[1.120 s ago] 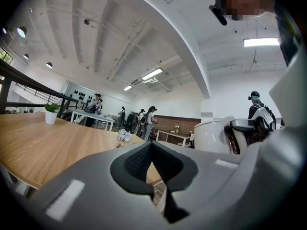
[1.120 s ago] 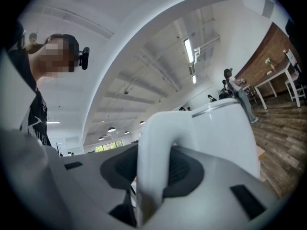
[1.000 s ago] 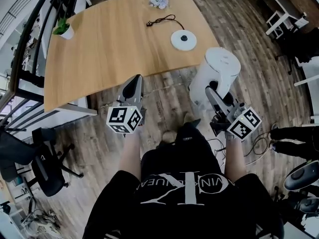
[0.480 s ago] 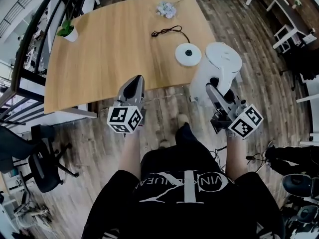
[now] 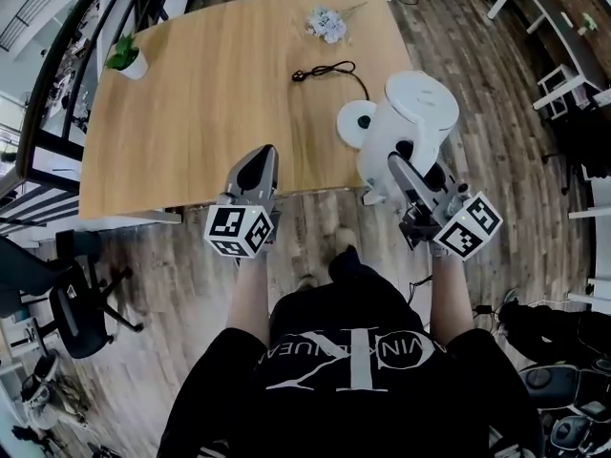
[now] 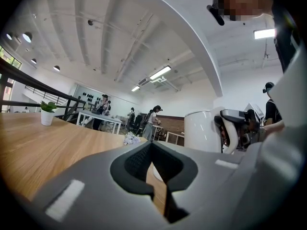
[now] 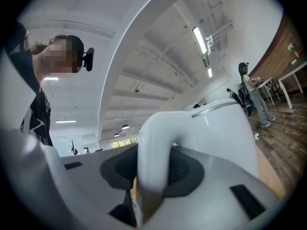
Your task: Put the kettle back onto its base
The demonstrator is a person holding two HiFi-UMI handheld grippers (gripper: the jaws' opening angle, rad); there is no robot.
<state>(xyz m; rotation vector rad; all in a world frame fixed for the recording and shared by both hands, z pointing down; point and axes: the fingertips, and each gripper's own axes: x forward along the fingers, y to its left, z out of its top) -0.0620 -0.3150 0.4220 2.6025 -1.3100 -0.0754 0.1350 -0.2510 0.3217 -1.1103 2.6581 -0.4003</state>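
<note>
A white kettle (image 5: 412, 127) hangs over the near edge of the wooden table (image 5: 210, 103), with my right gripper (image 5: 398, 163) shut on its handle (image 7: 154, 147). Its body (image 7: 225, 133) fills the right gripper view beyond the jaws. The round white base (image 5: 353, 120) lies on the table just left of the kettle, partly hidden behind it. My left gripper (image 5: 259, 156) is shut and holds nothing, level at the table's near edge, left of the kettle. In the left gripper view the jaws (image 6: 152, 146) meet, and the kettle (image 6: 204, 131) shows at the right.
A black cord (image 5: 329, 68) runs from the base across the table. A small bunch of flowers (image 5: 327, 24) lies at the far edge, and a potted plant (image 5: 124, 57) at the far left corner. An office chair (image 5: 67, 303) stands on the floor to the left.
Both grippers have moved forward toward the table. The kettle went from over the floor to over the table's near edge, right beside the base.
</note>
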